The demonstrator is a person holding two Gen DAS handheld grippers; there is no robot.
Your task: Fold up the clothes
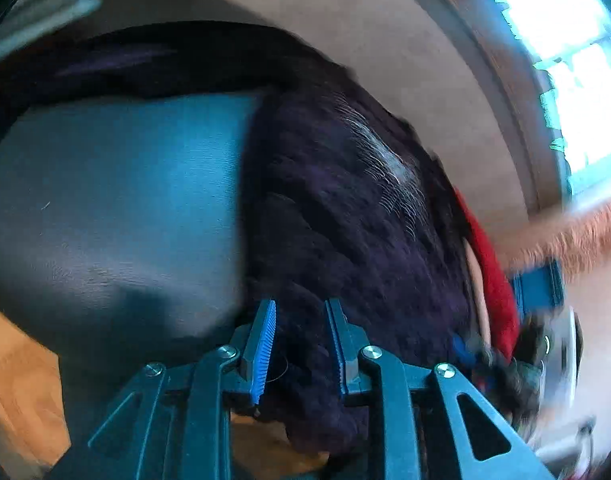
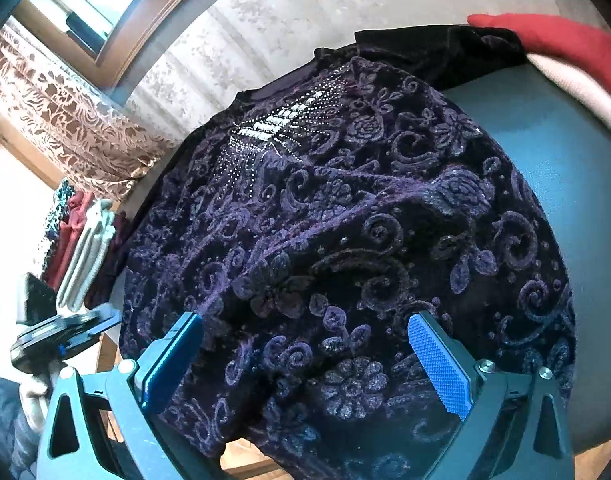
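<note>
One purple velvet top (image 2: 345,240) lies spread across the grey-blue table (image 2: 545,152), its hem hanging over the near edge; the pile is raised in scrolls and flowers, and a fan of small silver studs (image 2: 281,128) sits below the neckline. The right gripper (image 2: 305,360) has its two blue, diamond-textured pads spread wide over the hem, gripping nothing. The left gripper (image 1: 299,344) (its view is badly blurred) has two ribbed blue pads narrowed around a fold of the top's edge, though whether they actually pinch it I cannot tell. One red garment (image 2: 565,44) lies on a white one (image 2: 577,92) at the table's far corner. A patterned lace curtain (image 2: 65,112) hangs left of the table.
</note>
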